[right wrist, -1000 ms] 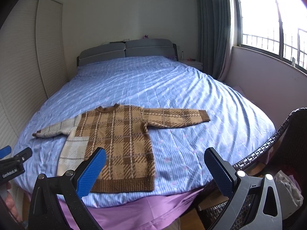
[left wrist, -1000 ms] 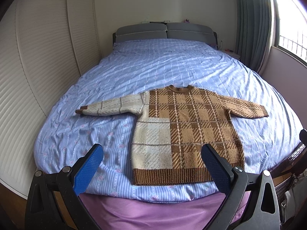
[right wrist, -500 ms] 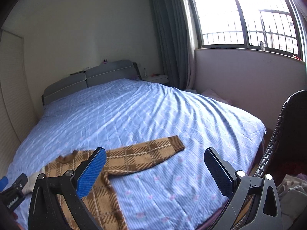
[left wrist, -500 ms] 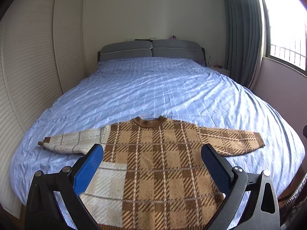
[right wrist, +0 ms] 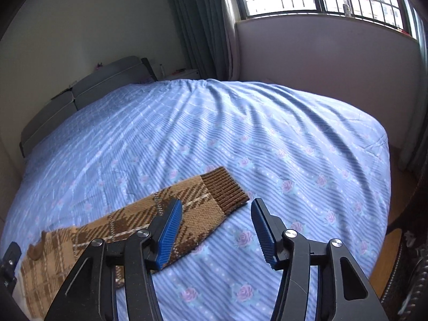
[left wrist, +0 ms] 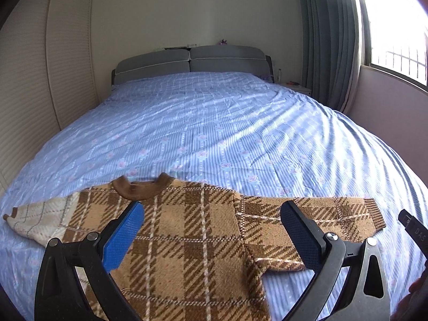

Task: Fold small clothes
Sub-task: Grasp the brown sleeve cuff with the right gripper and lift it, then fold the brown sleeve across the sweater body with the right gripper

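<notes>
A small brown plaid sweater (left wrist: 192, 230) with a cream left sleeve (left wrist: 37, 218) lies flat, sleeves spread, on the near part of the blue bed (left wrist: 214, 133). My left gripper (left wrist: 211, 230) is open and empty, low over the sweater's chest below the collar (left wrist: 139, 188). My right gripper (right wrist: 216, 227) is open and empty, just above the right sleeve's ribbed cuff (right wrist: 223, 190); its left finger is over the sleeve (right wrist: 128, 222), its right finger over bare sheet.
A grey headboard (left wrist: 187, 62) stands at the far end. White louvred wardrobe doors (left wrist: 34, 93) run along the left. Curtains (right wrist: 203, 26), a window wall (right wrist: 321, 58) and a nightstand (right wrist: 184, 75) are on the right. A dark wicker chair (right wrist: 417, 254) stands at the bed's near right corner.
Both grippers have moved forward and down toward the bed. The left one has come in over the sweater's chest; the right has swung right onto the right cuff and narrowed a little.
</notes>
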A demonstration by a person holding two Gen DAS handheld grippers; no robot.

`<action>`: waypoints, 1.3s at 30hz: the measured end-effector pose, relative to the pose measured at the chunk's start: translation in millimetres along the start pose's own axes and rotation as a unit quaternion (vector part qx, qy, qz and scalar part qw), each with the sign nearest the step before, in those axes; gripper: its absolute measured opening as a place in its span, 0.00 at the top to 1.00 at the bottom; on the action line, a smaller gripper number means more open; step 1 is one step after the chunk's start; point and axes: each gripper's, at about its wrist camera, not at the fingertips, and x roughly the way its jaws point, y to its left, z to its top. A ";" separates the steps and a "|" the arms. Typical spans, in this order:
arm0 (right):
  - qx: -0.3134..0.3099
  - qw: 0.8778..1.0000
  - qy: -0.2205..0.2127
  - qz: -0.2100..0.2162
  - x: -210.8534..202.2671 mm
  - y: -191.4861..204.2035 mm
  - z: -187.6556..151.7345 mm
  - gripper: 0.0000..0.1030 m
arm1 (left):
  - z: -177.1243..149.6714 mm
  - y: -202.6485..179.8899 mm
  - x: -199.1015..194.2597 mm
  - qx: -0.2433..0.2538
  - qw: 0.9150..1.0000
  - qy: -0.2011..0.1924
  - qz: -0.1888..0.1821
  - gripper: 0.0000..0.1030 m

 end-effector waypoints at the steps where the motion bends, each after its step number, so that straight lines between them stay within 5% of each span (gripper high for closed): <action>1: 0.014 1.000 0.009 -0.002 13.9 -5.3 -2.1 0.55 | -0.9 -5.4 8.9 0.000 1.000 0.004 -0.001 0.00; 13: 0.152 0.985 0.071 0.028 94.3 -51.6 -21.7 0.61 | -10.9 -42.4 62.3 0.009 1.000 0.026 -0.004 0.00; 16: 0.173 0.981 0.075 0.043 106.8 -54.0 -17.3 0.77 | -11.0 -43.9 68.5 0.006 0.999 0.031 -0.003 0.00; 19: 0.187 0.977 0.077 0.062 107.5 -56.1 -14.3 0.89 | -8.1 -41.7 68.6 0.009 0.999 0.031 0.001 0.00; 24: 0.171 0.982 0.037 0.077 72.4 -44.7 -1.9 0.89 | 1.6 -14.2 58.1 -0.004 0.999 0.028 0.015 0.00; 33: 0.067 0.982 -0.052 0.167 -29.7 74.3 32.6 0.90 | 22.7 85.5 14.8 -0.032 0.997 0.018 0.063 0.00; 39: -0.048 0.967 -0.086 0.234 -89.5 196.9 10.0 0.90 | 25.2 187.5 -17.0 -0.062 0.992 0.011 0.112 0.00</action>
